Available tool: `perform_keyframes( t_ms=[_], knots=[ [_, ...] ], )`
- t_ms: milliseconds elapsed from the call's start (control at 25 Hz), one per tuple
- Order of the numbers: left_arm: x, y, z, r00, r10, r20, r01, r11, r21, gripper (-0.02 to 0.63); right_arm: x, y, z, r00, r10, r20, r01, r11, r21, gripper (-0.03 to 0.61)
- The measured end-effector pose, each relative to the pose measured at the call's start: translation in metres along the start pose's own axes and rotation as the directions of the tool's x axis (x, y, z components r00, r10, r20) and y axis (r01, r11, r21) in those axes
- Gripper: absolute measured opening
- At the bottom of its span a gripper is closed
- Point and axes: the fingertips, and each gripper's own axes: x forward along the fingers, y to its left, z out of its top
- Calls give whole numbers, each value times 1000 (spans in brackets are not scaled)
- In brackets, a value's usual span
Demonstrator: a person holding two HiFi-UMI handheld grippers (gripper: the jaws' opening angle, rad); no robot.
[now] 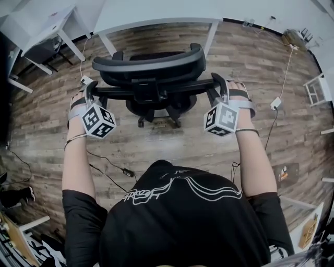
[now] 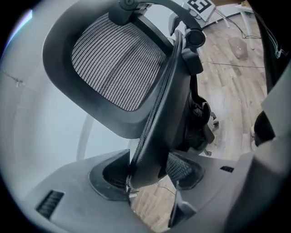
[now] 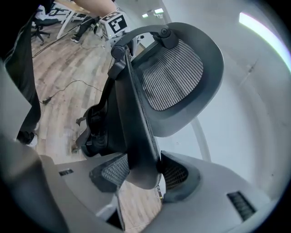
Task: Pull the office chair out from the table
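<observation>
Jaws of the left gripper point(image 2: 145, 176) are clamped on one side edge of the office chair point(image 2: 118, 63), the dark rim of its mesh back pinched between the two pads. The right gripper point(image 3: 141, 175) pinches the opposite edge of the back in the same way. In the head view, the left gripper point(image 1: 90, 91) and right gripper point(image 1: 220, 86) sit at the two ends of the back's crossbar, a bare forearm behind each. The chair point(image 1: 151, 65) stands on the wooden floor point(image 1: 156, 146), its back toward the person, just in front of the white table point(image 1: 156, 10) and between its two front legs. Thin cables point(image 1: 107, 176) trail across the floor.
</observation>
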Motion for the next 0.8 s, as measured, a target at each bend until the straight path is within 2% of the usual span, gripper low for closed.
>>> perform_keyframes(
  t_ms=[160, 440, 520, 680, 800],
  knots=[
    [-15, -7, -7, 1000, 25, -10, -25, 1000, -2, 213, -15, 9, 4, 1000, -6, 8, 6, 1000, 3, 224],
    [-43, -24, -1, 994, 70, 79, -65, 996, -65, 223, -38, 22, -5, 999, -36, -11, 37, 999, 33, 225],
    [-49, -28, 1, 992, 51, 114, -42, 996, -81, 226, -43, 24, -7, 999, -49, -19, 50, 998, 38, 225],
    [-63, -35, 2, 975, -43, 220, 80, 984, -161, 263, -52, 28, -7, 996, -94, 2, 94, 994, 51, 232],
    [-76, -38, -3, 958, -50, 284, 118, 966, -229, 287, -69, 32, -9, 994, -103, -25, 106, 983, 151, 245]
  ],
)
